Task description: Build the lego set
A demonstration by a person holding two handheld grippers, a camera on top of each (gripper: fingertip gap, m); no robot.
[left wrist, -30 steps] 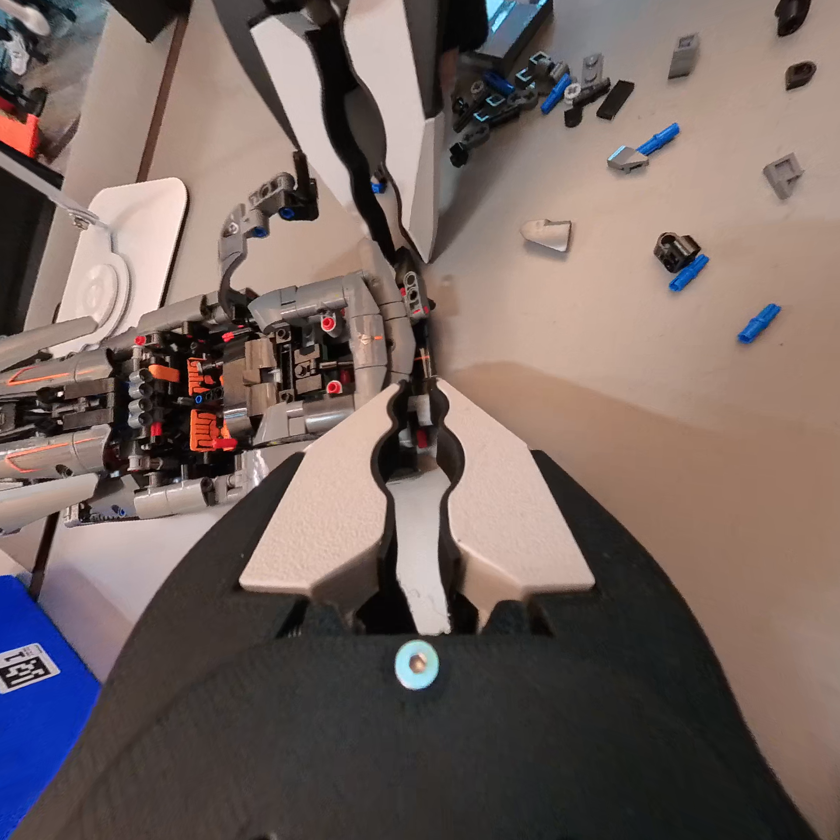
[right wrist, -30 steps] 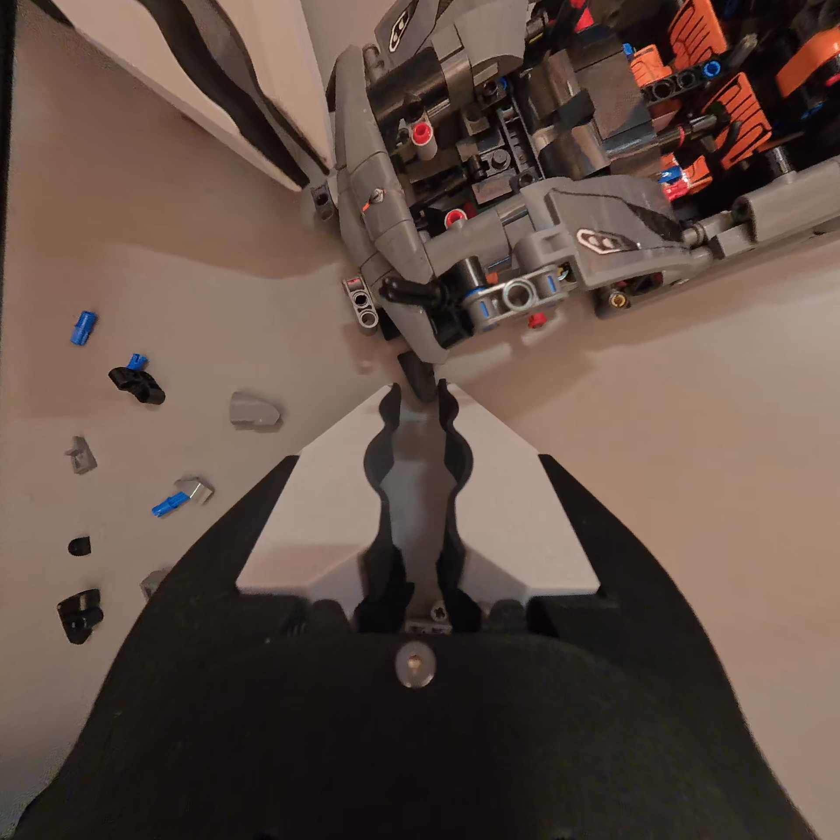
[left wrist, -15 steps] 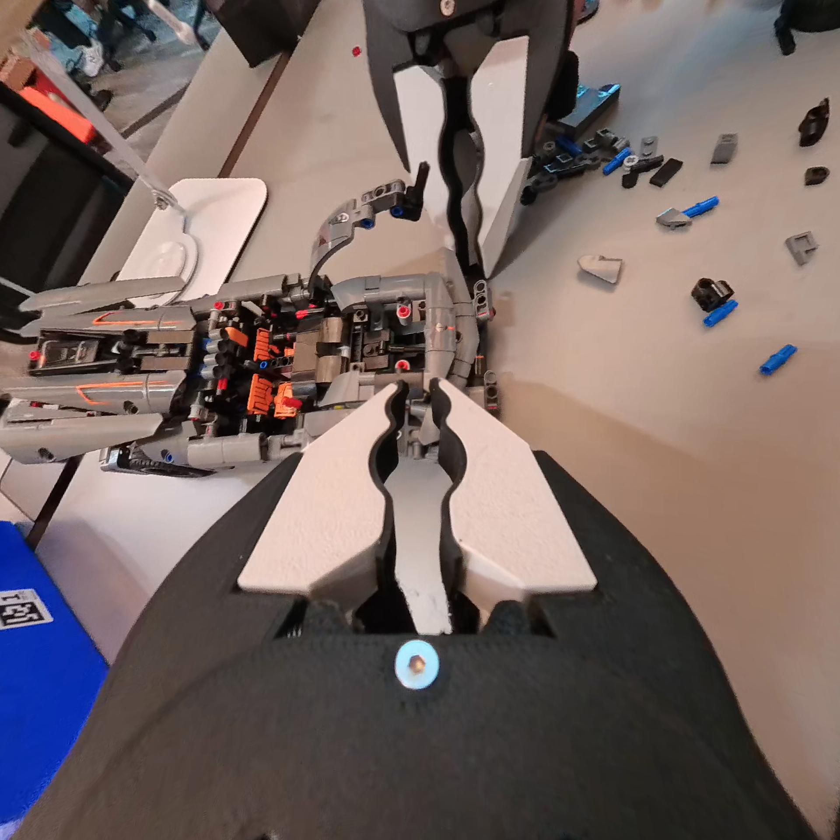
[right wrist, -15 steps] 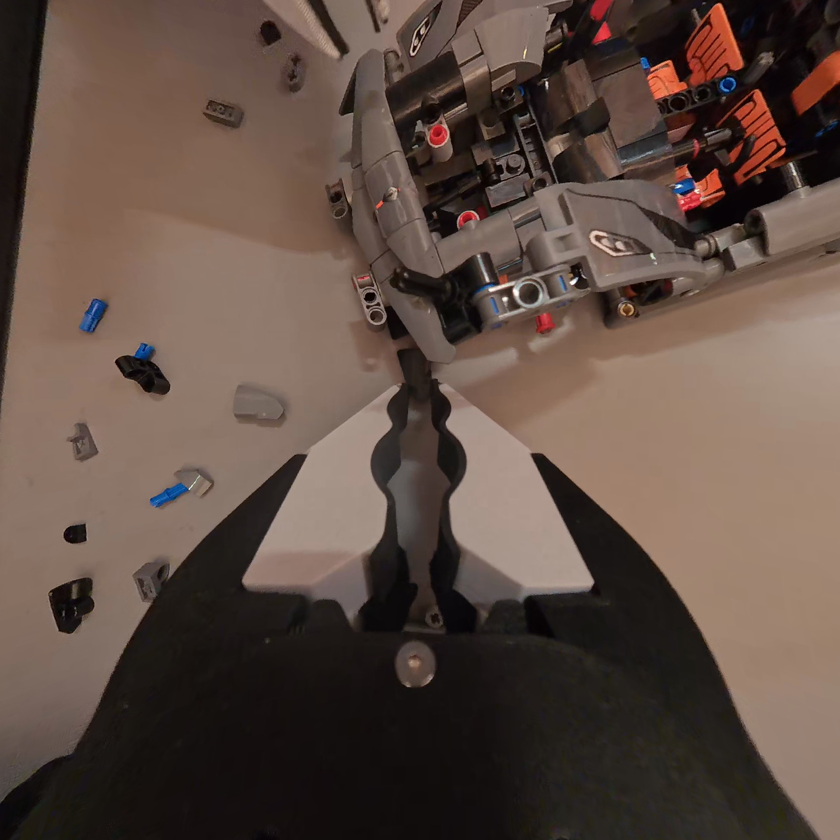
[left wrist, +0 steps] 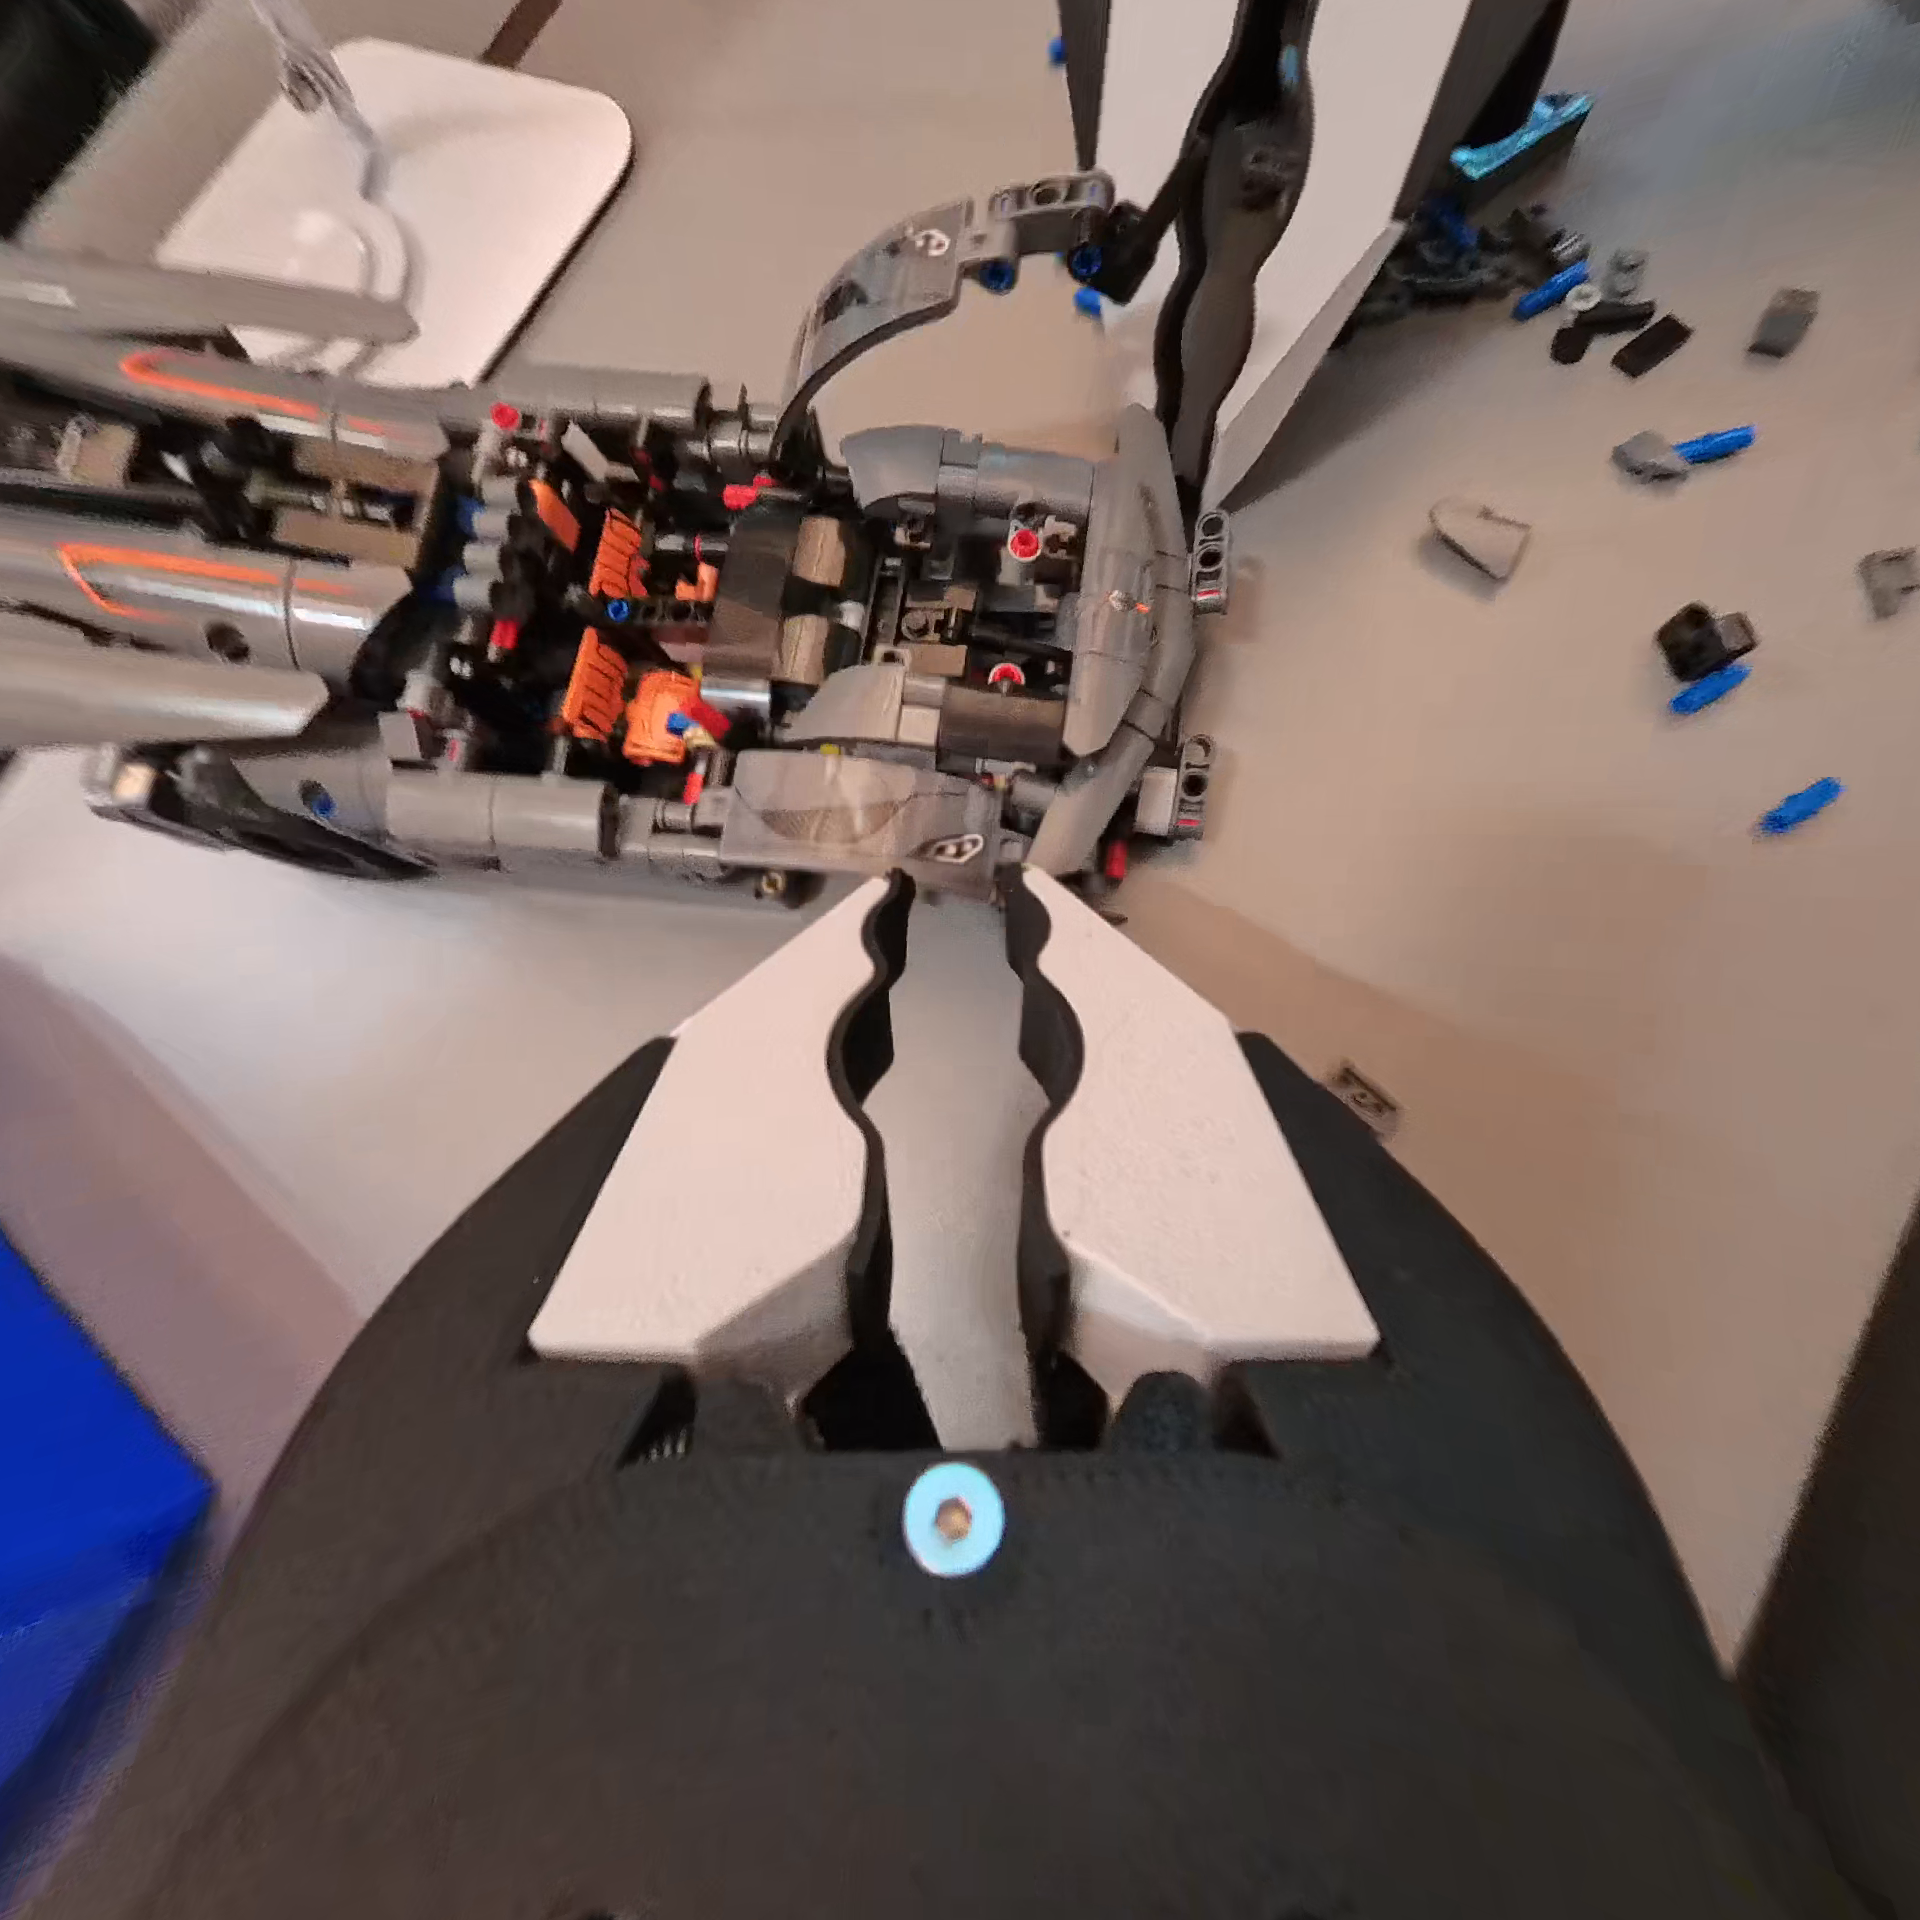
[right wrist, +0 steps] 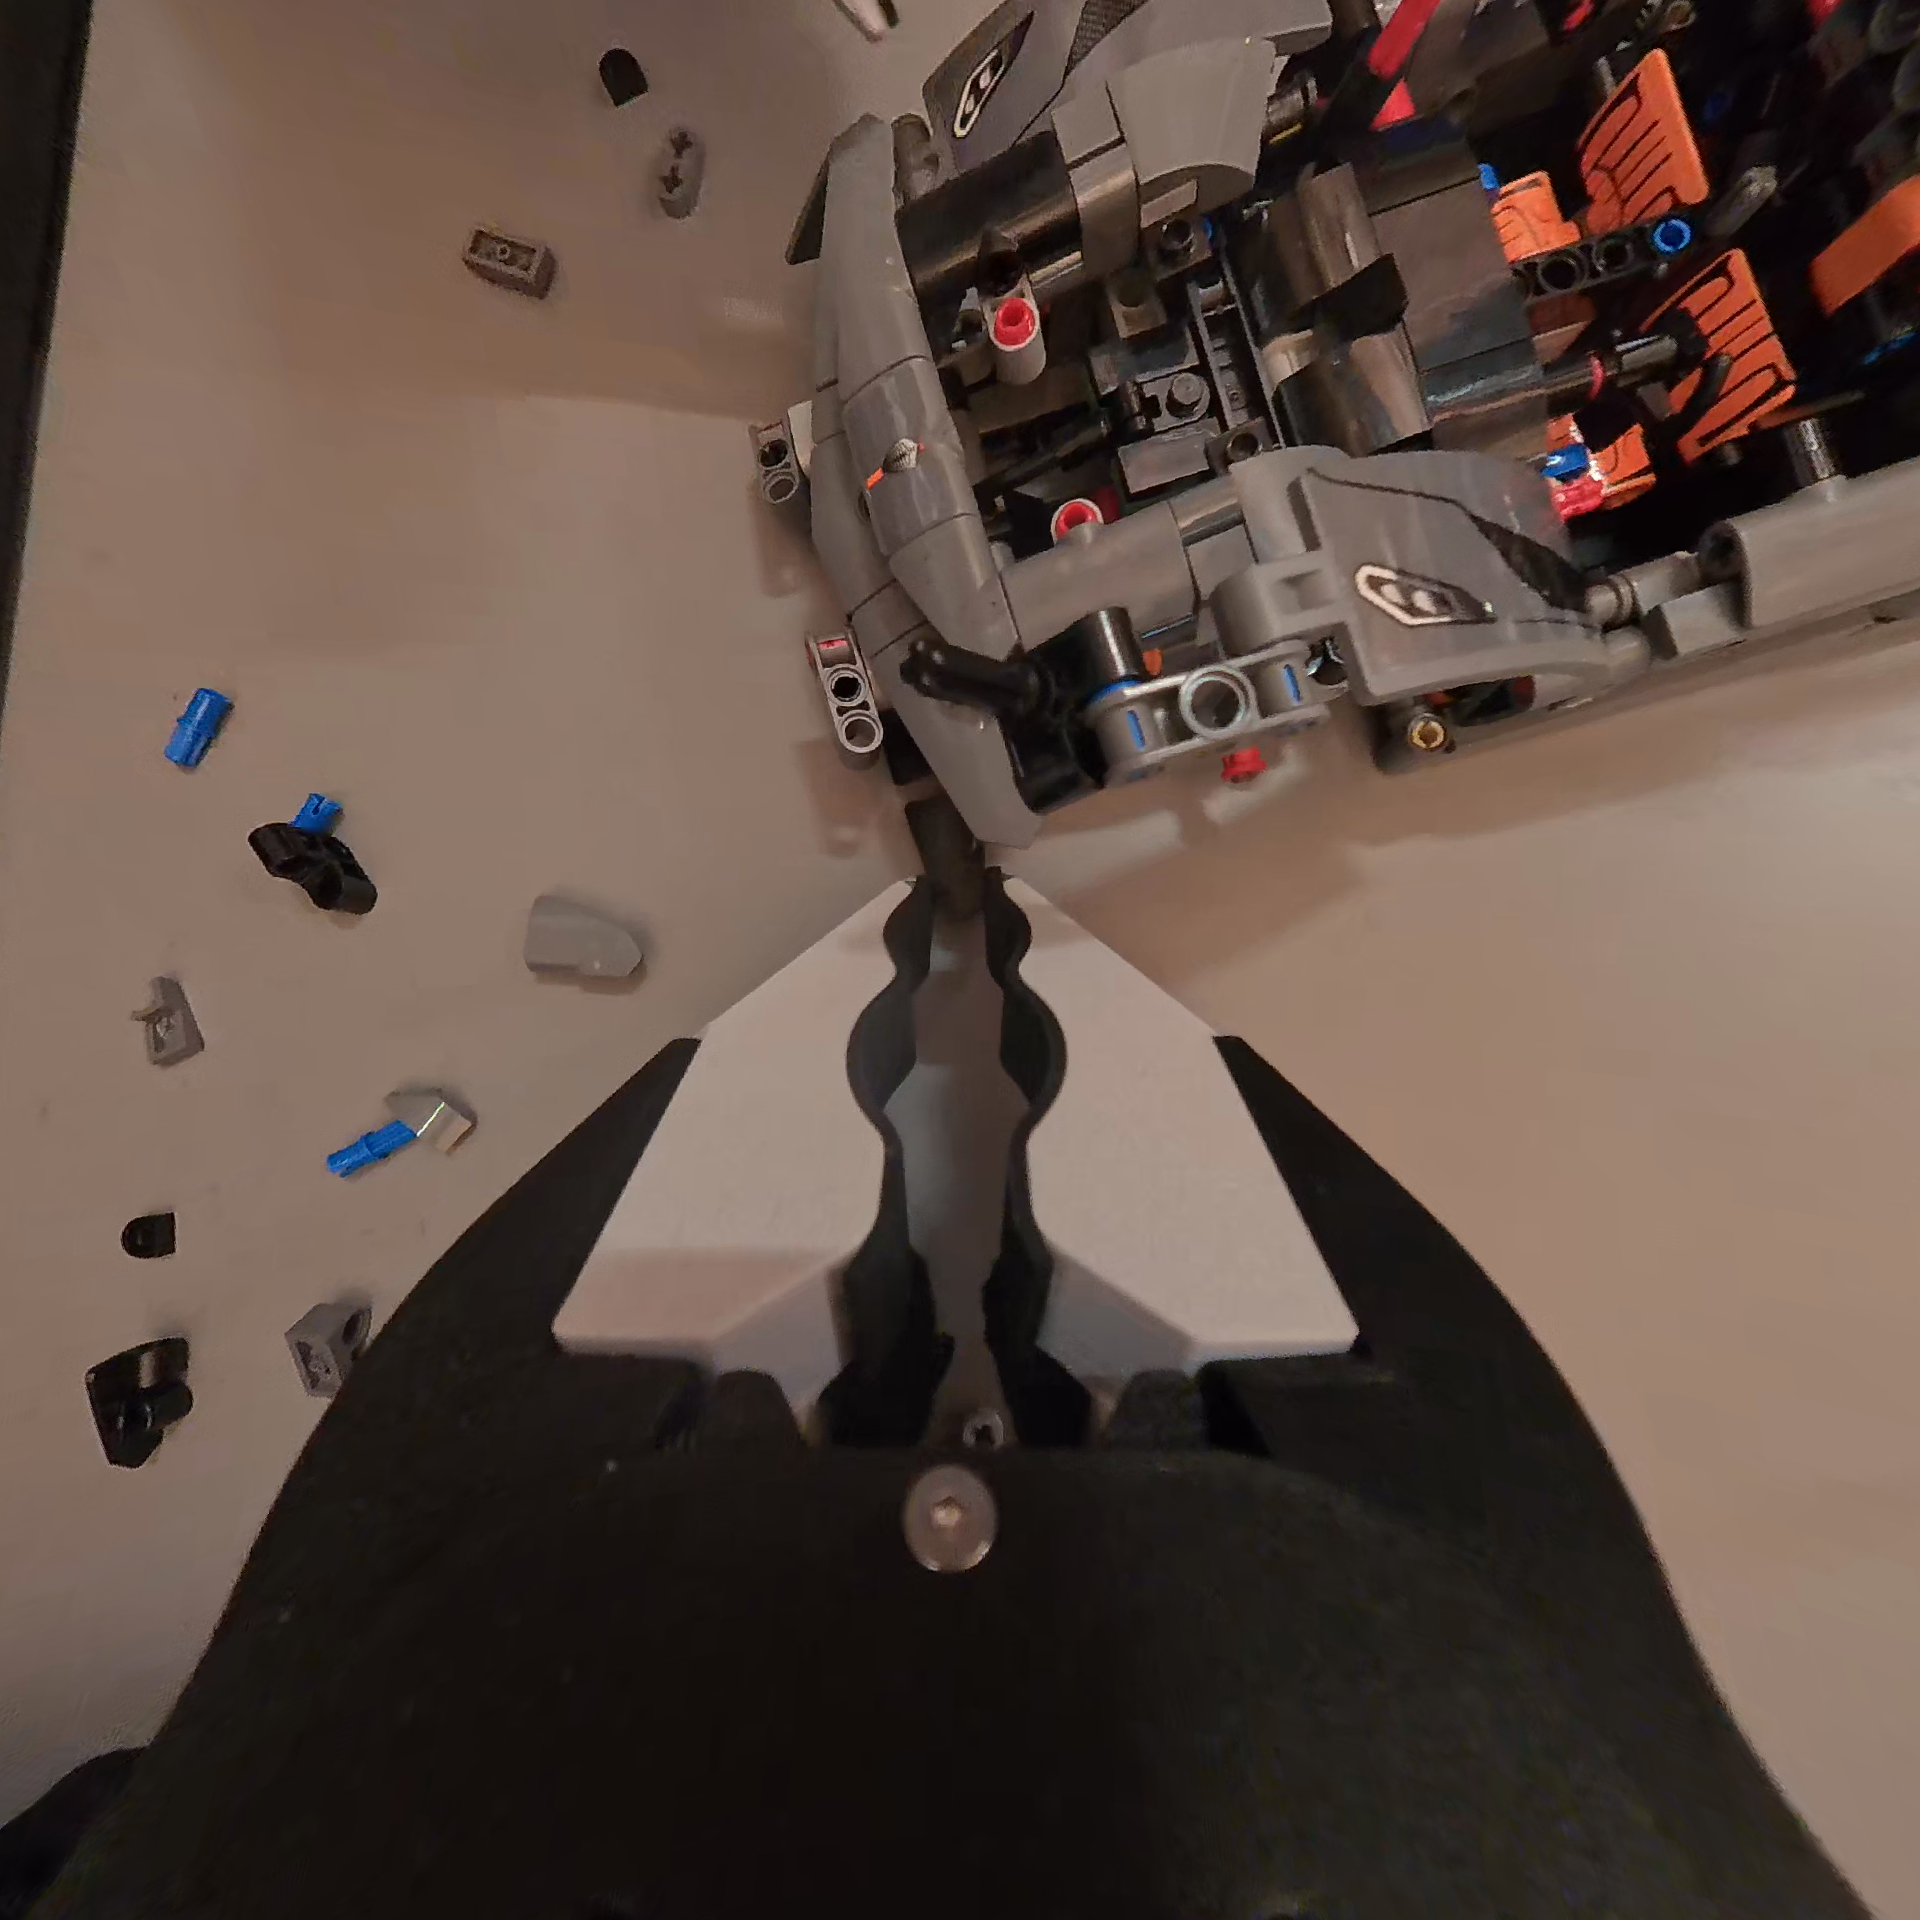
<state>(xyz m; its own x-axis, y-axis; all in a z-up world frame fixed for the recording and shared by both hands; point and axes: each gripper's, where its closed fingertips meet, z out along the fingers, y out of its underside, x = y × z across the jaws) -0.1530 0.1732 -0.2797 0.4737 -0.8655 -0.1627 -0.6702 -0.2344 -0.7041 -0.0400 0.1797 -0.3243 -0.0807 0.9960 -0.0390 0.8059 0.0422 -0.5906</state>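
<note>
1. The grey-and-orange lego model [left wrist: 831,644] is lying on the beige table [left wrist: 1455,1039], filling the 9-to-12 o'clock part of the left wrist view and sitting up at 1 o'clock in the right wrist view [right wrist: 1299,436].
2. Loose parts are sitting scattered nearby: blue pins [right wrist: 197,727], a black connector [right wrist: 312,862] and a grey curved piece [right wrist: 582,940] out at 9 o'clock in the right view, more bits at 2 o'clock in the left one. A white pad [left wrist: 416,208] is lying at 11 o'clock.
3. The left gripper [left wrist: 951,883] is hovering with its fingers a moderate gap apart, tips right by the model's near side, gripping nothing.
4. The right gripper [right wrist: 951,894] is pinching almost closed on a small dark stub [right wrist: 940,847] sticking out of the model's front corner.
</note>
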